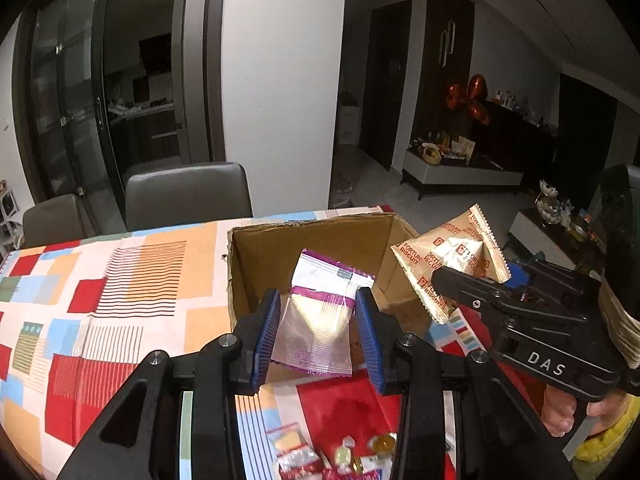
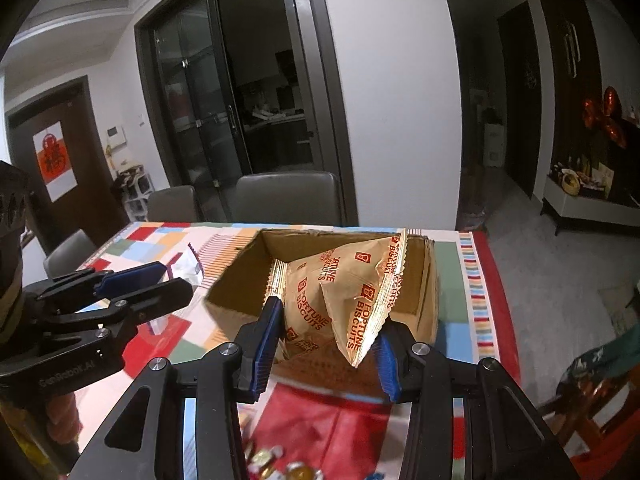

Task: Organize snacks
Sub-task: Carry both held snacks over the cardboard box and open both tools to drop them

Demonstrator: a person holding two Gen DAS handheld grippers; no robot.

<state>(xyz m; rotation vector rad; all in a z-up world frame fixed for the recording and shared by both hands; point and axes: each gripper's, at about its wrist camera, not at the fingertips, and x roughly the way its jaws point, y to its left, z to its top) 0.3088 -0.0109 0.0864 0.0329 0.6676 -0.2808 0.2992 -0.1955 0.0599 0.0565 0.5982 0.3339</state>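
Cardboard forms the open box [image 1: 320,236] that stands on the patterned desk [image 1: 120,280], and both of our carried packets hang at its near edge. We hold a purple-and-white packet [image 1: 320,312] in the left gripper [image 1: 316,336], its blue fingers [image 1: 266,336] closed against the packet's two sides, and a tan fortune-biscuit packet [image 2: 340,300] in the right gripper [image 2: 326,344], whose fingers [image 2: 266,344] pinch only its lower corner. We judge the right-hand hold the weaker one: the puffed, glossy film could slide out of so small a pinch and fall on the desk short of the box. The two grippers work close together over one opening, so a careless swing could knock one packet against the other or against the box wall. That wall looks light and torn along its rim, and a push from either packet might shove the box across the cloth. More small wrapped sweets [image 1: 344,452] lie on the desk beneath us, near enough to be swept aside by a low pass.
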